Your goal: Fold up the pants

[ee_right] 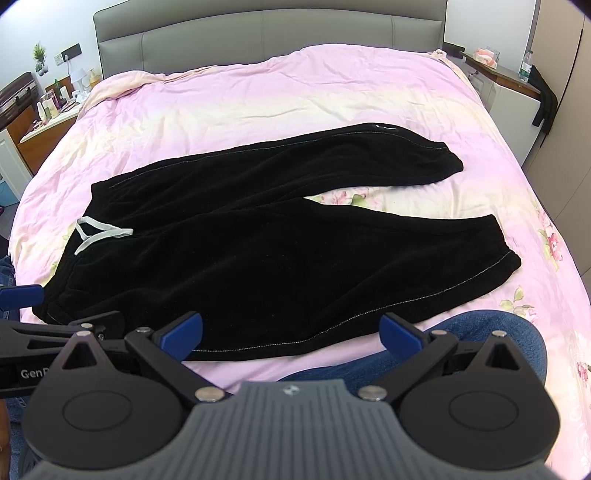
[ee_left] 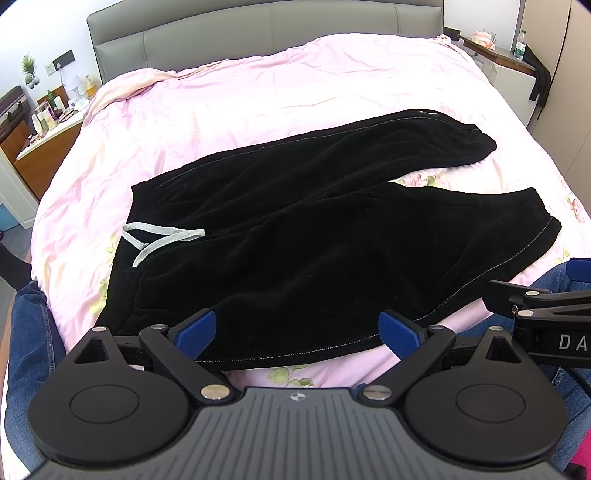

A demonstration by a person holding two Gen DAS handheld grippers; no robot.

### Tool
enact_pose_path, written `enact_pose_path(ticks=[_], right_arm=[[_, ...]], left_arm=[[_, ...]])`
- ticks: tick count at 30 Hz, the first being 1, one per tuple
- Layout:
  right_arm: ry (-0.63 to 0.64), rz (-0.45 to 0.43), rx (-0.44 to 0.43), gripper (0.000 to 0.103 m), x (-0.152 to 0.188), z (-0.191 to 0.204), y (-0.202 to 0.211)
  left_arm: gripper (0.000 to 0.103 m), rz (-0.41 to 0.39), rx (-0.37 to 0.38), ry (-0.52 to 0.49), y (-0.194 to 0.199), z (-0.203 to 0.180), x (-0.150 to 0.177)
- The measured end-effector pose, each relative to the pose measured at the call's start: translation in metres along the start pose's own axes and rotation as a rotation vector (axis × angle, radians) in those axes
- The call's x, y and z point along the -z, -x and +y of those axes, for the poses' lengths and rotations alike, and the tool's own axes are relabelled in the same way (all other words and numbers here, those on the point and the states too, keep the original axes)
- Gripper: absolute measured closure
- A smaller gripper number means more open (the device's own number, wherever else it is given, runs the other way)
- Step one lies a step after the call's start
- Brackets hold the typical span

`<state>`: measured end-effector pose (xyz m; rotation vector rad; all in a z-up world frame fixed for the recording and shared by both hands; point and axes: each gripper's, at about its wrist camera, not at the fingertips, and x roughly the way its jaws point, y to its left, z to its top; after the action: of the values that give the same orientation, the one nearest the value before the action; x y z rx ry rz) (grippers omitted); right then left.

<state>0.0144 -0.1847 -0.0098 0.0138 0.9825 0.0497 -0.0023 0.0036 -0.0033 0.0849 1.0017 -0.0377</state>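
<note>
Black fleece pants (ee_left: 295, 229) (ee_right: 258, 243) lie spread flat on the pink bed cover, waistband to the left with a grey drawstring (ee_left: 159, 240) (ee_right: 98, 236), both legs running right and splayed apart at the cuffs. My left gripper (ee_left: 297, 332) is open at the near edge of the lower leg, blue pads wide apart, nothing held. My right gripper (ee_right: 291, 330) is also open, at the near hem of the same leg, holding nothing. Each gripper shows at the side of the other's view.
The pink floral bed cover (ee_left: 258, 92) (ee_right: 277, 96) reaches a grey headboard (ee_left: 266, 26). A cluttered nightstand (ee_left: 48, 122) stands left, a cabinet with a bottle (ee_left: 517, 55) right. A person's denim-clad legs (ee_right: 480, 339) (ee_left: 29, 332) are at the bed's near edge.
</note>
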Motion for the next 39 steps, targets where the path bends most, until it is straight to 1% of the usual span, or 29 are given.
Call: enact_pose_path(ticks=[39], right_arm=[[0.002,0.005,-0.003,0.005,-0.0016,0.0012,-0.0091]], left_arm=[[0.0,0.013,-0.002,0.001,-0.0059,0.0056,-0.0001]])
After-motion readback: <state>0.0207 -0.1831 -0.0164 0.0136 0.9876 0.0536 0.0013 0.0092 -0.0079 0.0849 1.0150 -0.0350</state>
